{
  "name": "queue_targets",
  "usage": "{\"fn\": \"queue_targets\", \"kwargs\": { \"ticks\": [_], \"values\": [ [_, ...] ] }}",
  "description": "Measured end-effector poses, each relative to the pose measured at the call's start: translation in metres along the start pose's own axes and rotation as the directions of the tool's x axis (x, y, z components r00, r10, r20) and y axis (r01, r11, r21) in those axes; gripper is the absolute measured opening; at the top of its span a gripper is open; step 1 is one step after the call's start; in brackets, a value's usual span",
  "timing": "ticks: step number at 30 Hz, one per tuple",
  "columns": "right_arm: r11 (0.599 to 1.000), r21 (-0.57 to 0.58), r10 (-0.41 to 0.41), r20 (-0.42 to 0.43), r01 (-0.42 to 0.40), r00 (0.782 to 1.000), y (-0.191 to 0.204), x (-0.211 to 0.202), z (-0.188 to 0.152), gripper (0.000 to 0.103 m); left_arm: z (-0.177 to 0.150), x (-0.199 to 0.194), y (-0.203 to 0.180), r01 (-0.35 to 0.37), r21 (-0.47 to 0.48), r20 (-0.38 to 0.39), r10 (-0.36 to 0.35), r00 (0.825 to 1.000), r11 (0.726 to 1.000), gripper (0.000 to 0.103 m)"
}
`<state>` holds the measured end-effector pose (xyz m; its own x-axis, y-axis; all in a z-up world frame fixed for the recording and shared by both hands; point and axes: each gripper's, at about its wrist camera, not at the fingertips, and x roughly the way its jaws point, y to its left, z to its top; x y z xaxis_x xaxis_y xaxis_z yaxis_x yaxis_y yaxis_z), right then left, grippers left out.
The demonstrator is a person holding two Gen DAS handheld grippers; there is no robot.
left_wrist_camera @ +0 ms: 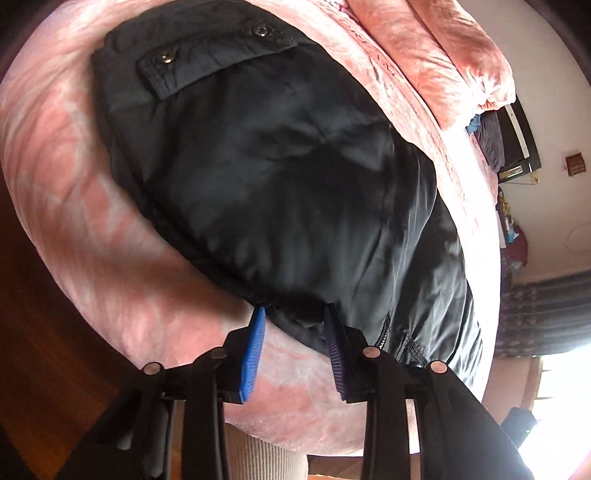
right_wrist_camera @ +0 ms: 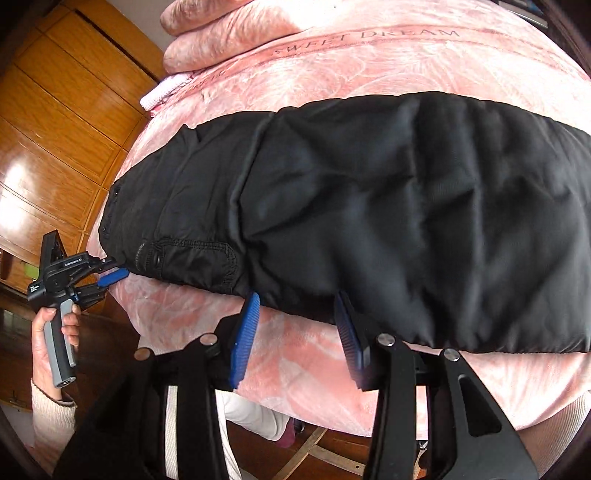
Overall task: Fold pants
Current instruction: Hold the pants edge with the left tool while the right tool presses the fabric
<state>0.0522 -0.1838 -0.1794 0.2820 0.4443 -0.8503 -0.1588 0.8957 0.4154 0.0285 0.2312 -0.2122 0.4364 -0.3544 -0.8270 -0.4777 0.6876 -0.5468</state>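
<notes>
Two handheld grippers were positioned at the near edge of a pair of black padded pants (right_wrist_camera: 369, 206), which lay folded lengthwise across a pink blanket (right_wrist_camera: 295, 354) covering a bed. The blanket carried the printed words "SWEET DREAM" along its far side, and a folded pink quilt (right_wrist_camera: 221, 33) rested beyond the pants.

In the left wrist view, the left gripper (left_wrist_camera: 295, 332) pointed at the waist end of the pants (left_wrist_camera: 277, 184). Its jaws stood apart; the tips of the blue pads (left_wrist_camera: 253, 354) reached the garment's near hem, with a small bulge of black fabric lying between the tips, but the pads did not press on it. A flapped pocket with two metal snaps (left_wrist_camera: 164, 56) showed at the far end of that view.

In the right wrist view, the right gripper (right_wrist_camera: 297, 325) met the near edge of the pants about midway along their length. Its jaws stood apart, with the pad tips at or just under the hem and no fabric clamped. The left gripper (right_wrist_camera: 112, 277) appeared at the left of that view, its blue fingertips touching the waist corner beside the zipper (right_wrist_camera: 139, 254). A hand (right_wrist_camera: 55, 339) in a cream sleeve (right_wrist_camera: 50, 413) held its grey grip. Wooden wardrobe doors (right_wrist_camera: 55, 129) stood behind the bed.
</notes>
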Motion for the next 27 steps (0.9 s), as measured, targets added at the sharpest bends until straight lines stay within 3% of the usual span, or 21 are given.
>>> {"fn": "queue_targets", "kwargs": {
  "ticks": [4,8,17,20,23,27],
  "values": [
    [1.0,0.01,-0.013,-0.003,0.013,1.0,-0.006,0.002,0.001,0.046,-0.003,-0.011,-0.001,0.037,-0.006,0.011,-0.037,0.999,0.999,0.027],
    [1.0,-0.007,-0.028,-0.01,0.027,1.0,-0.004,0.007,0.001,0.05,0.001,-0.015,-0.003,0.018,0.002,0.022,-0.018,1.0,1.0,0.027],
    [1.0,-0.013,-0.028,-0.007,0.028,1.0,-0.003,0.009,0.001,0.05,0.009,-0.002,0.018,0.031,-0.11,-0.009,-0.033,0.999,0.993,0.027],
    [0.999,-0.019,-0.033,-0.011,0.033,0.999,-0.003,0.01,0.001,0.05,0.011,-0.005,0.029,0.071,-0.192,-0.005,-0.073,0.997,0.979,0.027],
    [1.0,-0.014,-0.028,-0.006,0.028,1.0,-0.004,0.01,0.001,0.05,0.013,-0.007,0.03,0.005,-0.164,0.008,-0.004,1.0,0.986,0.027],
    [1.0,-0.008,-0.029,-0.009,0.029,1.0,-0.005,0.012,0.001,0.051,0.023,-0.001,0.035,0.026,-0.204,0.011,-0.025,1.0,0.979,0.027]
  ]
}}
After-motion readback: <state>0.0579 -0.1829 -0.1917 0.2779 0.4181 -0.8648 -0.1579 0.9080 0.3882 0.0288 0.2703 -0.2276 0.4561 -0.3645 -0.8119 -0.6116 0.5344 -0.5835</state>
